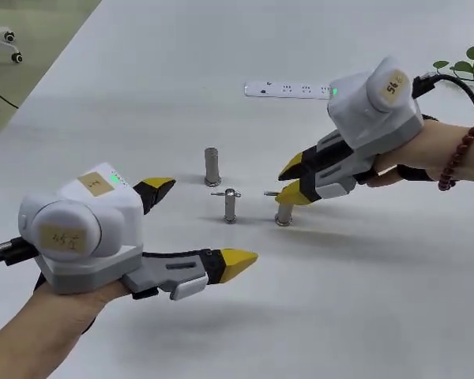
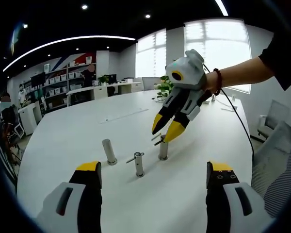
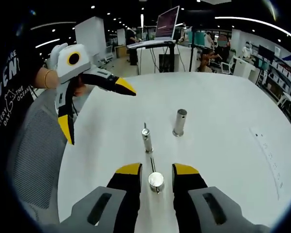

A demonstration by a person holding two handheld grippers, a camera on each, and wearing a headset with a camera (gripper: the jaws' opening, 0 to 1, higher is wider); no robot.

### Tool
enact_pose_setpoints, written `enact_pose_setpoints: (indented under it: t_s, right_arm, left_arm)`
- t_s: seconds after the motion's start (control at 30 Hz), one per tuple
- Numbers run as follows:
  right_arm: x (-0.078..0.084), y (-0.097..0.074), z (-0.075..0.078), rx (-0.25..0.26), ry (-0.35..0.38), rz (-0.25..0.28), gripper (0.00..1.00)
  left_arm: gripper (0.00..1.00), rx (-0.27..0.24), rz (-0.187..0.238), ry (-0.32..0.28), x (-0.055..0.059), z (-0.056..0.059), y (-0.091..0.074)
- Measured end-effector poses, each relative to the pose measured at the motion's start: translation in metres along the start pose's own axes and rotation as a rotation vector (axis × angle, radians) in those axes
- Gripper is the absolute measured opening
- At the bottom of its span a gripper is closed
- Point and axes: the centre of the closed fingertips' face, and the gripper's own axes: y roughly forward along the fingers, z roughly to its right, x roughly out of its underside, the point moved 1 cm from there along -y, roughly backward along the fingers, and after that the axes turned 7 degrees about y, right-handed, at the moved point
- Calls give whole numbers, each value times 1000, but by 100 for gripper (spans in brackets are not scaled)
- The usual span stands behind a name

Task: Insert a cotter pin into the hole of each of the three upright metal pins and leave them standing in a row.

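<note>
Second cotter pin (image 1: 270, 193) going in beside the middle pin (image 1: 231, 205); right gripper (image 1: 291, 182) jaws slightly apart, left gripper (image 1: 207, 221) jaws wide. The bare pin (image 1: 212, 166) looks next.

The head view looks down on the bench (image 1: 182, 63) from above the middle pin (image 1: 230, 207). The left gripper view looks low at that pin from one side, the right gripper view from the other, both near. All share it.

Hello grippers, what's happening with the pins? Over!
Left gripper open, hovering. Right gripper open around right-hand pin, cotter pin poking out. Middle pin done, far pin empty.
</note>
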Motion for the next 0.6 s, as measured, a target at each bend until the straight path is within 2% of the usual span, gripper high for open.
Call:
enact_pose_setpoints:
  t_s: [0.03, 0.1, 0.27, 0.6]
  right_arm:
    - [-1, 0, 2, 2, 11, 8, 24]
    - [-11, 2, 6, 14, 50, 61, 28]
    - [-26, 7, 14, 38, 106, 115, 33]
    - [-46, 28, 26, 77, 139, 190, 36]
  left_arm:
    - [89, -1, 0, 1, 0, 0, 0]
    - [89, -4, 1, 3, 0, -1, -1]
    - [90, -13, 0, 5, 0, -4, -4]
    - [93, -33, 10, 2, -2, -9, -8]
